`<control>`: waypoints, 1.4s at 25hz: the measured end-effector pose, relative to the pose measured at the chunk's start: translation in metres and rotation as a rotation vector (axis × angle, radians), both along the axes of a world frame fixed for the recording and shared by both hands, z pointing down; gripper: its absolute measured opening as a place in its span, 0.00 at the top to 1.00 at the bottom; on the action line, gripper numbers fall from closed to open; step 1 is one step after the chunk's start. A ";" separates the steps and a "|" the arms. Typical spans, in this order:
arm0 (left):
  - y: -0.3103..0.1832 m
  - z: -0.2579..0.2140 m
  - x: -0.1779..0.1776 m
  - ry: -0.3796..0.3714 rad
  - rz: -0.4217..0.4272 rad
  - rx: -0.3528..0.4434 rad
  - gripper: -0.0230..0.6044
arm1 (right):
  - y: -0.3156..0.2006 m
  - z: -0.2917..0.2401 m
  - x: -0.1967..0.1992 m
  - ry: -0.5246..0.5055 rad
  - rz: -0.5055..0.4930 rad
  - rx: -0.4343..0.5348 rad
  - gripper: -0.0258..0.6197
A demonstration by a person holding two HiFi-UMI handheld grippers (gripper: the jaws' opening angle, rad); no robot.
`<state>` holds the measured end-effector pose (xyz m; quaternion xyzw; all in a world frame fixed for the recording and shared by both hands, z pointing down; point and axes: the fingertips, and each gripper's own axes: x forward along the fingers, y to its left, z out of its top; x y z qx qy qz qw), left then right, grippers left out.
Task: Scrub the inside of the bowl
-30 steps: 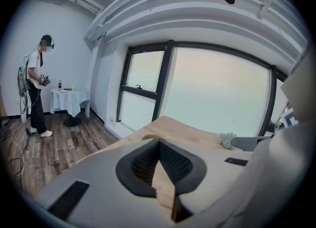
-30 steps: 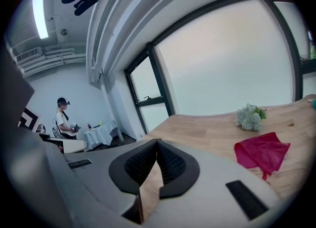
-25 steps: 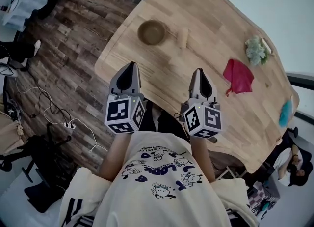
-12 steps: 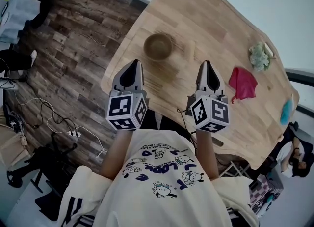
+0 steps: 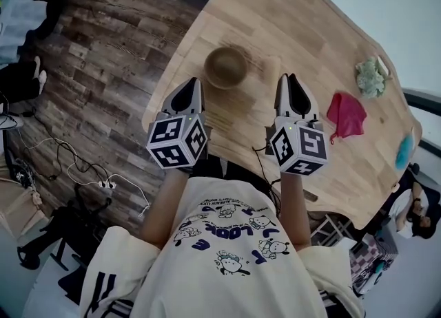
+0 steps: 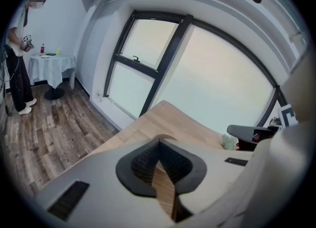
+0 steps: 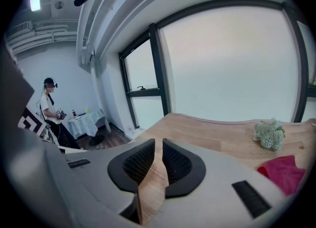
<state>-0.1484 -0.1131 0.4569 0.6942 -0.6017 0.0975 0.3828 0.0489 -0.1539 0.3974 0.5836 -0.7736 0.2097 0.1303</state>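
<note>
A brown bowl (image 5: 226, 67) stands empty near the left end of the wooden table (image 5: 324, 27). My left gripper (image 5: 189, 84) hovers at the table's near edge, just short and left of the bowl; its jaws (image 6: 158, 142) meet at the tips, shut on nothing. My right gripper (image 5: 290, 80) is over the table, to the right of the bowl. In the right gripper view it (image 7: 158, 143) shows a narrow gap between the pads with nothing in it; its jaws have just been opening. A pale small block (image 5: 271, 69) lies between the bowl and the right gripper.
A red cloth (image 5: 346, 115) lies right of the right gripper, with a green-white tuft (image 5: 372, 76) beyond it and a teal item (image 5: 403, 153) at the far right edge. Cables (image 5: 83, 172) trail on the wooden floor. A person (image 7: 49, 106) stands far off by a small table.
Both grippers have moved forward over the table's near edge, closer to the bowl. The left one has also sunk a little.
</note>
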 end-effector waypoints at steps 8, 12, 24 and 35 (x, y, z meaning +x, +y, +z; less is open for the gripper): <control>-0.010 0.031 0.006 0.095 0.022 -0.101 0.83 | -0.003 0.021 0.001 0.018 0.030 -0.054 0.92; -0.016 0.042 0.009 0.141 0.036 -0.137 0.80 | -0.006 0.030 0.002 0.020 0.038 -0.068 0.92; -0.025 0.068 0.008 0.147 0.056 -0.226 0.78 | -0.005 0.051 0.007 0.021 0.053 -0.115 0.91; -0.030 0.082 0.009 0.131 0.054 -0.280 0.77 | -0.010 0.063 0.009 0.009 0.049 -0.149 0.91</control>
